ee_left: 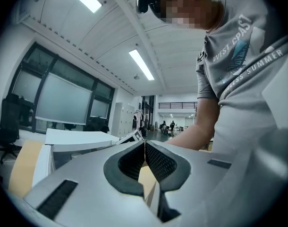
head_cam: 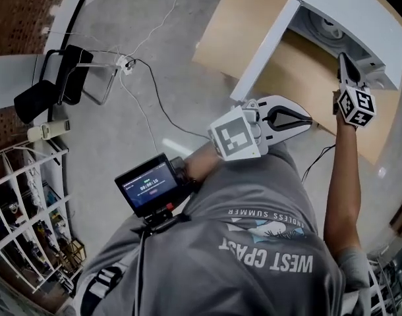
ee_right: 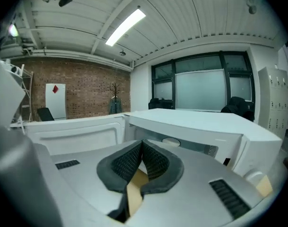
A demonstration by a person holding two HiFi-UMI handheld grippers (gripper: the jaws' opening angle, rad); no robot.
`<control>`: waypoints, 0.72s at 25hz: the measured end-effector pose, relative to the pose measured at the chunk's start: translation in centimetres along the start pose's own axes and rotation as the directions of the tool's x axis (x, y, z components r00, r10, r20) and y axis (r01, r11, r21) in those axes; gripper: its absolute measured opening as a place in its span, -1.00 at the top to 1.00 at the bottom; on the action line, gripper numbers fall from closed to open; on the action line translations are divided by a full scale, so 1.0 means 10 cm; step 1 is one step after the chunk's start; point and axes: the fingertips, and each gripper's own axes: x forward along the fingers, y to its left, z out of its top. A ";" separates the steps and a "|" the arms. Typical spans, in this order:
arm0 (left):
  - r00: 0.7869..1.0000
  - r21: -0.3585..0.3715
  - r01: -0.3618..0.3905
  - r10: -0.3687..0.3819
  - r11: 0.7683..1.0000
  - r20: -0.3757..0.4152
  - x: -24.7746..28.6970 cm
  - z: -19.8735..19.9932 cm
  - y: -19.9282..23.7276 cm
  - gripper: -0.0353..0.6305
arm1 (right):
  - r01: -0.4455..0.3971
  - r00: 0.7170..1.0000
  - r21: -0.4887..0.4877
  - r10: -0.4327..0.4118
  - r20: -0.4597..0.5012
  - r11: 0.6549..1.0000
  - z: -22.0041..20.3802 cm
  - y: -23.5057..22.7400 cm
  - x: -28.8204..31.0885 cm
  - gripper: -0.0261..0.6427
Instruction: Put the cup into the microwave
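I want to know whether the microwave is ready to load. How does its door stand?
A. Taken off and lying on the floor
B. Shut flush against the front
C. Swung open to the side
C: in the right gripper view the door stands swung out beside the microwave, with its inner face showing and the cavity open.

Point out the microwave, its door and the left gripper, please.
microwave (head_cam: 349, 8), head view, on its white top.
door (ee_right: 73, 134), right gripper view, on the inner face of the open door.
left gripper (head_cam: 310, 119), head view, at its shut jaw tips.
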 end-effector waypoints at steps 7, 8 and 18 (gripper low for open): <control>1.000 0.063 0.003 -0.005 0.998 0.023 -0.15 -0.12 -0.11 0.82 | -0.126 0.988 -0.038 0.129 0.086 0.991 0.37 0.72 -0.74 0.86; 1.000 0.072 0.005 -0.006 0.997 0.023 -0.17 -0.15 -0.12 0.82 | -0.137 0.985 -0.040 0.141 0.096 0.990 0.39 0.80 -0.84 0.86; 0.998 0.145 0.036 -0.042 0.989 0.037 -0.46 0.05 -0.72 0.82 | -0.156 0.974 -0.092 0.168 0.149 0.983 0.83 1.52 -2.01 0.86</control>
